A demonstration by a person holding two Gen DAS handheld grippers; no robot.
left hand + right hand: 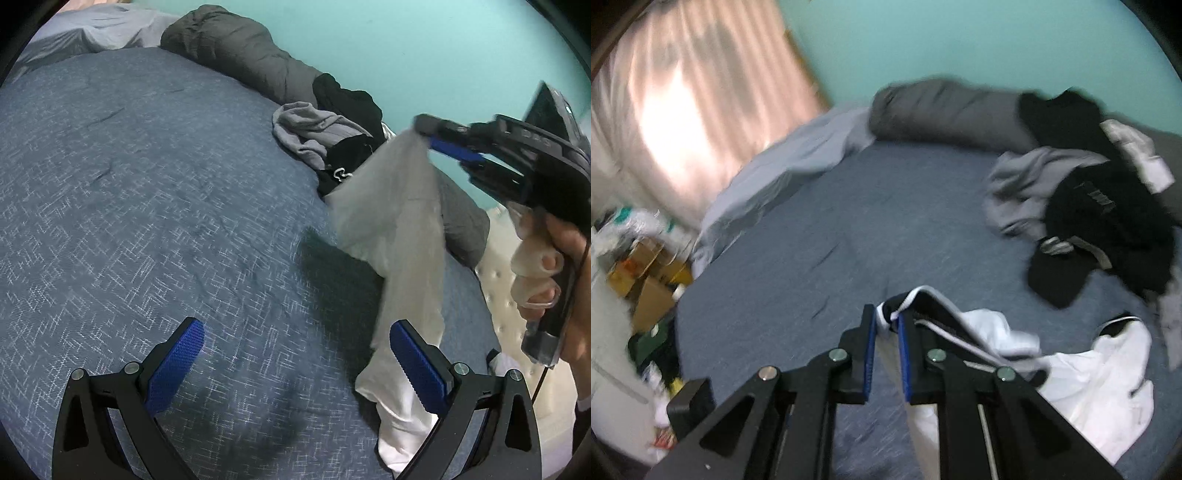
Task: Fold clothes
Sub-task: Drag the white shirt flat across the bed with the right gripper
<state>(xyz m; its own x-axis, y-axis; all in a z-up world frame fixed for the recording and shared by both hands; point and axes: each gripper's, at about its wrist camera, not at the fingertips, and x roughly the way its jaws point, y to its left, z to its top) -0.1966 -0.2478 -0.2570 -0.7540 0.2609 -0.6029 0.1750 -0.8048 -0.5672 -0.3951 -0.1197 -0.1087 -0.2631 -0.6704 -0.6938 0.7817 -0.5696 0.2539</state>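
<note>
Right gripper (pixel 886 321) clamped on white garment (pixel 399 229), lifting it off the blue bedspread (pixel 147 184), probably to spread it; left gripper (pixel 295 373) spread wide, empty.

Turquoise wall (pixel 960 40) behind, plain and evenly lit. Bed spread with a blue, white-flecked bedspread (pixel 147 206), lightly creased, filling most of both views. Pale grey-blue sheet (pixel 783 170) rumpled along the far edge. Long dark grey bolster pillow (pixel 240 51) laid against the wall. Pink curtain (pixel 683 110) at the far left, glowing with daylight from behind, bordered by a wooden frame (pixel 809 74). White tufted padding (pixel 498 295) past the bed's right edge. Brown cardboard boxes (pixel 646 280) and blurred clutter down beside the bed under the curtain.
</note>
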